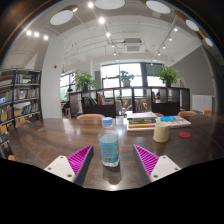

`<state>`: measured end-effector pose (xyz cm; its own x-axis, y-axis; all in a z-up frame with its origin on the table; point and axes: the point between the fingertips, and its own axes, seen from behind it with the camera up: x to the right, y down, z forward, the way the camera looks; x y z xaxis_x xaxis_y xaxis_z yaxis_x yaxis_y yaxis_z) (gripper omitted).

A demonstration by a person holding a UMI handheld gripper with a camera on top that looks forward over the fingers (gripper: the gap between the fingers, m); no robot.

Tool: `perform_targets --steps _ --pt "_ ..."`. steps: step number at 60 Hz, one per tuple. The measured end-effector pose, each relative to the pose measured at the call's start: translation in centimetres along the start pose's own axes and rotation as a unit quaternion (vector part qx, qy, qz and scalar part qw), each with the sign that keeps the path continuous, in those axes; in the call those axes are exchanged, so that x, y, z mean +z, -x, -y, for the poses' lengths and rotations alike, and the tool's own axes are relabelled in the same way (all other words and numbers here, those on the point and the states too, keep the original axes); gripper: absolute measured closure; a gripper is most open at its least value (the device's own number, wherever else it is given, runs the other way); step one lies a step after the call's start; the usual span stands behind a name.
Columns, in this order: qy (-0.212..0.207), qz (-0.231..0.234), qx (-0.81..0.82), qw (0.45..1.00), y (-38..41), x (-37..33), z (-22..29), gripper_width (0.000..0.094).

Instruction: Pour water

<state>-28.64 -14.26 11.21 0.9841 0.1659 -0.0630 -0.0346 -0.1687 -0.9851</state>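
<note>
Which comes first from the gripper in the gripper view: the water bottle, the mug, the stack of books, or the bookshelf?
Nearest first from the gripper, whose fingers are open:
1. Water bottle, standing between the fingers with gaps at both sides.
2. Mug, ahead to the right on the table.
3. Stack of books, just beyond the mug.
4. Bookshelf, far left against the wall.

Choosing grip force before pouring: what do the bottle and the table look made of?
Bottle: likely thin clear plastic, see-through with a light blue label. It stands between the open gripper fingers, gaps at both sides. Table: looks like brown wood or wood veneer with a soft sheen; which one is unclear.
</note>
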Motion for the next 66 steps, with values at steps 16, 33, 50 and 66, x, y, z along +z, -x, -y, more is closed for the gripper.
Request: perform_targets --steps 16,33,50,66 --pt "0.001 -0.008 0.025 1.0 2.2 7.6 0.0 0.013" --pt "0.025 -0.028 -0.033 0.999 1.5 12.5 -2.1 0.0294" --pt "0.006 -0.028 -0.014 0.999 0.8 12.8 -1.9 0.0627" --pt "0.017 -0.014 -0.025 0.999 0.9 13.4 -1.8 0.0655"
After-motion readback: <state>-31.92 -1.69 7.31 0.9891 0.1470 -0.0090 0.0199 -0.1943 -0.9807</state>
